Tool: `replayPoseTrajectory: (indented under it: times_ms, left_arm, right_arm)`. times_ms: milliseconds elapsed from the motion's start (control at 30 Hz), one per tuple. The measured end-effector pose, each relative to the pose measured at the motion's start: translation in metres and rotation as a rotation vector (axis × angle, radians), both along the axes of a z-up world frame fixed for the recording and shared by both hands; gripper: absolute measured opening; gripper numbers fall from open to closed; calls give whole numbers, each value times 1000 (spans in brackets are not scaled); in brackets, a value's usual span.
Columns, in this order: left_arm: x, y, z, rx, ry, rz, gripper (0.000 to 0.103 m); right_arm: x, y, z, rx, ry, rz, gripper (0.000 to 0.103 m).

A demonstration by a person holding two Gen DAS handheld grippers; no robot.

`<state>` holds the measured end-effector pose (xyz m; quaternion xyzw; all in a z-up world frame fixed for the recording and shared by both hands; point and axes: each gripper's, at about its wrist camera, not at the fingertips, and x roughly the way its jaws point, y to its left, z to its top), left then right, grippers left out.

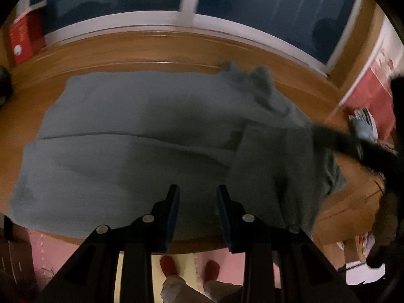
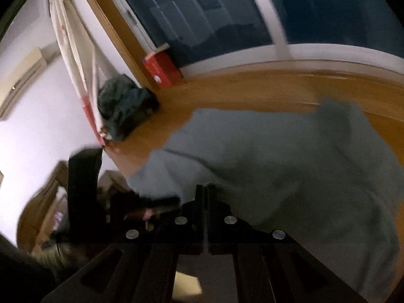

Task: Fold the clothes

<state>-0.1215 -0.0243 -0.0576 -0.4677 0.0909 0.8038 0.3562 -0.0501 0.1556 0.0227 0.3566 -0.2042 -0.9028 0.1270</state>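
A grey garment [image 1: 141,136] lies spread on the wooden table [image 1: 151,48], partly folded, with a flap [image 1: 272,161] lifted at its right side. My left gripper [image 1: 198,192] is open and empty, hovering over the garment's near edge. My right gripper [image 2: 205,189] has its jaws pressed together on the grey garment [image 2: 290,166], holding an edge of it raised above the table [image 2: 252,88]. The right gripper also shows as a dark blurred bar [image 1: 353,146] at the right of the left wrist view.
A red box [image 1: 24,38] stands at the table's far left by the window; it also shows in the right wrist view [image 2: 161,69]. A dark bundle of clothes [image 2: 123,103] sits at the table's left corner. Pink floor mats [image 1: 55,252] lie below the near edge.
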Motion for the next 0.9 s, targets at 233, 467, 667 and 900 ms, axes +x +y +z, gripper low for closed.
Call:
replayPoseTrajectory:
  times_ms: [233, 467, 667, 900]
  left_arm:
    - [-31, -38, -5, 18, -23, 17, 32]
    - [-56, -49, -19, 24, -82, -19, 32]
    - [-69, -34, -26, 6, -81, -114, 32]
    - [-79, -1, -28, -35, -68, -154, 32]
  right_arm:
    - [-116, -19, -55, 31, -192, -27, 3]
    - [-140, -8, -94, -44, -363, -152, 14]
    - [-62, -3, -35, 28, -215, -251, 47]
    - [0, -18, -48, 118, -277, -317, 47]
